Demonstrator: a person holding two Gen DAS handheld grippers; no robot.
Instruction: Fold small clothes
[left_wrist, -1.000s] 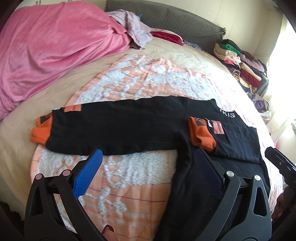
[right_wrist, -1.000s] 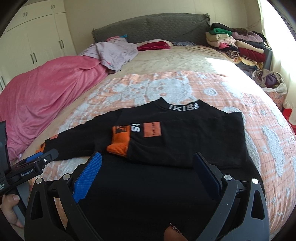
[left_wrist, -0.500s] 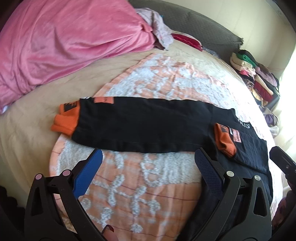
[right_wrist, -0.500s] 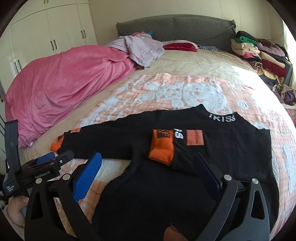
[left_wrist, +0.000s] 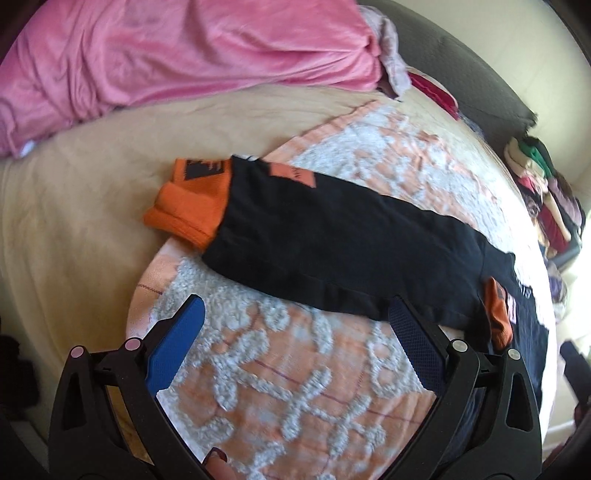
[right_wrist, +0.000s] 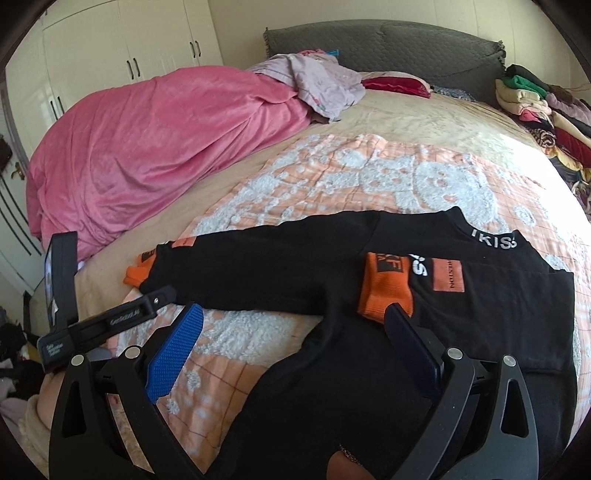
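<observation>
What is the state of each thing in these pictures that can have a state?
Black sweatshirt: lying flat on the bed, one sleeve folded across the chest.
Other sleeve: stretched out sideways, not folded.
Left hand-held gripper: open, holding nothing.
Right hand-held gripper: open, holding nothing.
Pink blanket: bunched up, unfolded.
Wardrobe doors: closed.
Clothes stack: folded, piled.

One black sweatshirt (right_wrist: 424, 295), two orange cuffs (right_wrist: 384, 291), one pink blanket (right_wrist: 147, 147), two grippers (right_wrist: 291, 350).
</observation>
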